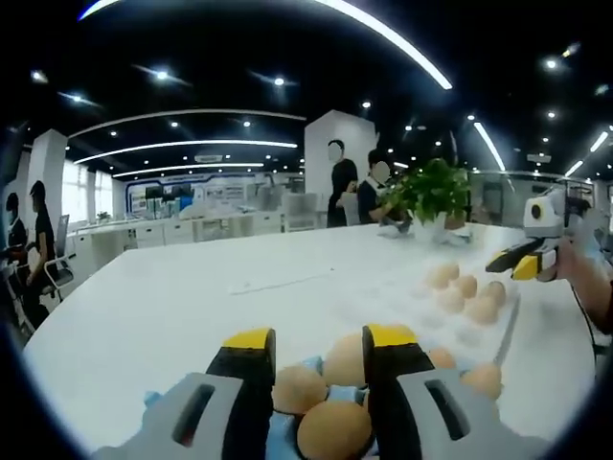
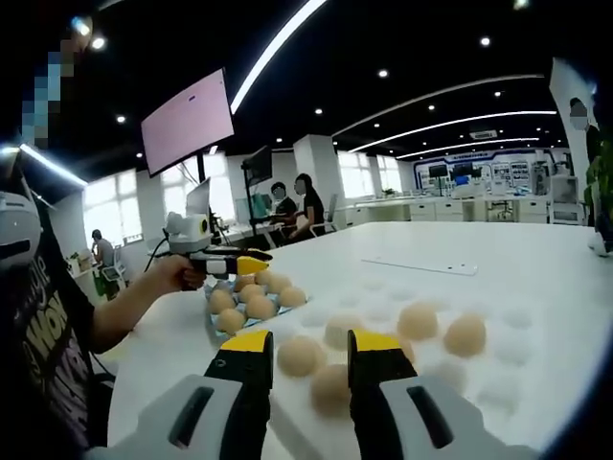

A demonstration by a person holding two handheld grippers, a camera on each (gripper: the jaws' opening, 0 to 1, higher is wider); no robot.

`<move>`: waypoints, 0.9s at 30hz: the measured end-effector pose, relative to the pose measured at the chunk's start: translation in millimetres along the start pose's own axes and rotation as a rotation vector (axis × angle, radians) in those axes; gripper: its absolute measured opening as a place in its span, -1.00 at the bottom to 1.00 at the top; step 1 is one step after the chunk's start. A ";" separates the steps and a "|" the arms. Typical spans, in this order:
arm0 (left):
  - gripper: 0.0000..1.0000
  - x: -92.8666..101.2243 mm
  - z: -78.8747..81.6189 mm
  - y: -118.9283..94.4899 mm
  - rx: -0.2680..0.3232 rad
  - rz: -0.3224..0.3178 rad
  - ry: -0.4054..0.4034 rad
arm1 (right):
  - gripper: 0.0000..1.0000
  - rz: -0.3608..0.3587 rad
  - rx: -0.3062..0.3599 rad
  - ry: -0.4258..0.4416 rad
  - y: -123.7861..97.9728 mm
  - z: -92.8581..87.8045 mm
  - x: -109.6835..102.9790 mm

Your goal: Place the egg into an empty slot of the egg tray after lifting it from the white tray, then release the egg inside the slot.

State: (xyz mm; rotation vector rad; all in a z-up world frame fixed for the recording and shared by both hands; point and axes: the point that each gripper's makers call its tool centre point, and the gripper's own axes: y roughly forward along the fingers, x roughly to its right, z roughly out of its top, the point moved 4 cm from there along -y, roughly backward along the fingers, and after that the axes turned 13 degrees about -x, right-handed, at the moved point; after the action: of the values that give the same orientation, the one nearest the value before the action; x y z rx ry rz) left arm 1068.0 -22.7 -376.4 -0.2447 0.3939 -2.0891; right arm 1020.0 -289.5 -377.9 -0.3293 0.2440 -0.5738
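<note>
My left gripper (image 1: pixel 319 347) stands open low over the blue egg tray (image 1: pixel 316 364), which holds several brown eggs (image 1: pixel 332 428). One egg (image 1: pixel 345 362) shows in the gap between the jaws, and they do not pinch it. My right gripper (image 2: pixel 311 350) is open over the white dimpled tray (image 2: pixel 498 379), where several eggs (image 2: pixel 419 320) lie. An egg (image 2: pixel 301 356) sits just beyond its tips, untouched. In the right gripper view the left gripper (image 2: pixel 251 262) hovers above the blue egg tray (image 2: pixel 251 301). The left gripper view has the right gripper (image 1: pixel 522 263) above the white tray (image 1: pixel 508 326).
Both trays rest on a large white table (image 1: pixel 192 307). A potted plant (image 1: pixel 433 195) stands at its far edge. People sit and stand at desks behind. A person's hand (image 2: pixel 177 272) and sleeve hold the left gripper. A flat sheet (image 2: pixel 420 265) lies on the table.
</note>
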 end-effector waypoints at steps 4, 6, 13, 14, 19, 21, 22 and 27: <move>-0.14 4.7 3.3 -4.0 0.011 -0.004 0.012 | -0.36 -0.009 -0.023 -0.038 -4.0 -0.7 1.9; -0.09 7.6 3.7 -5.5 0.013 -0.011 0.020 | -0.36 -0.017 -0.041 -0.065 -7.8 -2.3 3.7; 0.07 20.3 10.4 -9.7 0.041 -0.064 0.014 | -0.36 -0.032 -0.105 -0.147 -20.0 -11.7 9.3; 0.08 21.7 10.9 -9.8 0.041 -0.063 0.020 | -0.35 -0.033 -0.116 -0.152 -20.2 -13.7 9.9; 0.11 30.7 11.2 -7.5 0.042 -0.087 0.039 | -0.34 -0.029 -0.180 -0.177 -14.8 -28.7 9.8; 0.11 34.6 10.0 -4.8 0.034 -0.101 0.045 | -0.34 -0.021 -0.205 -0.195 -10.5 -34.4 7.6; 0.11 35.4 9.5 -3.8 0.033 -0.103 0.047 | -0.34 -0.018 -0.216 -0.201 -7.9 -37.0 6.8; 0.11 37.3 7.1 -0.9 0.020 -0.123 0.060 | -0.33 0.010 -0.212 -0.180 -3.8 -38.1 6.7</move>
State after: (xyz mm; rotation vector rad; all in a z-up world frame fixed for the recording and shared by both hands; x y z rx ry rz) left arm 1050.3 -55.4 -368.9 -0.1985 0.4030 -2.2239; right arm 1011.7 -305.3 -412.4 -0.5814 0.1321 -0.5058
